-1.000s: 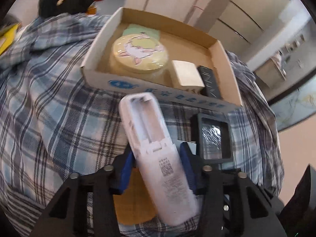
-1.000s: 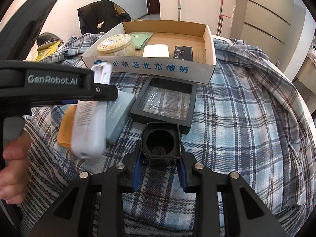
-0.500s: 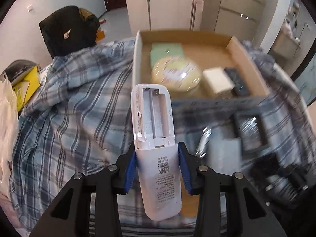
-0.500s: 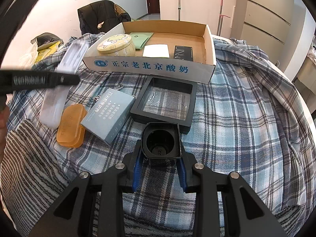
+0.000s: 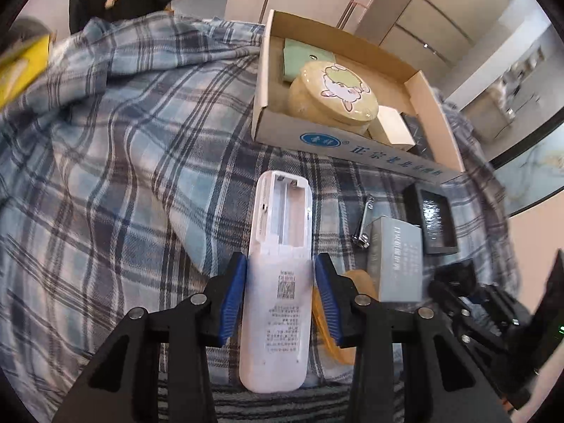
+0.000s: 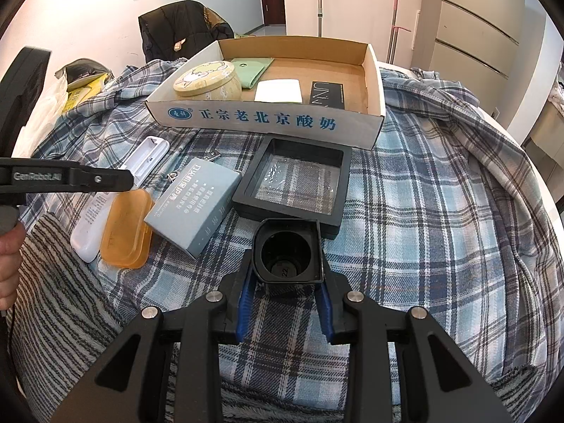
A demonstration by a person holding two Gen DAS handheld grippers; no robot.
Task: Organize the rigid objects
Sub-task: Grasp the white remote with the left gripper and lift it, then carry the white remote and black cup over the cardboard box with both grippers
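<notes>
A white remote [image 5: 282,218], back up with its battery bay bare, is gripped by my left gripper [image 5: 279,261], whose blue pads press its two sides. In the right wrist view the remote [image 6: 148,153] reaches down to the plaid cloth just left of an orange case [image 6: 127,229]. My right gripper [image 6: 286,271] is shut on a small black square holder [image 6: 287,243] with a round hollow, low over the cloth. The cardboard box [image 6: 268,120] behind holds a round yellow tin [image 6: 208,79], a green pouch [image 6: 252,68], a white block [image 6: 278,91] and a black box [image 6: 328,95].
On the cloth between the grippers and the box lie a grey-blue carton [image 6: 194,204], a black square tray [image 6: 292,183] and a metal nail clipper [image 5: 365,225]. A dark jacket [image 6: 183,24] hangs on a chair behind. A striped blanket [image 6: 60,282] covers the near left.
My left gripper carried the remote from above the carton and orange case leftward and down beside the orange case. The right gripper and its black holder stayed put.
</notes>
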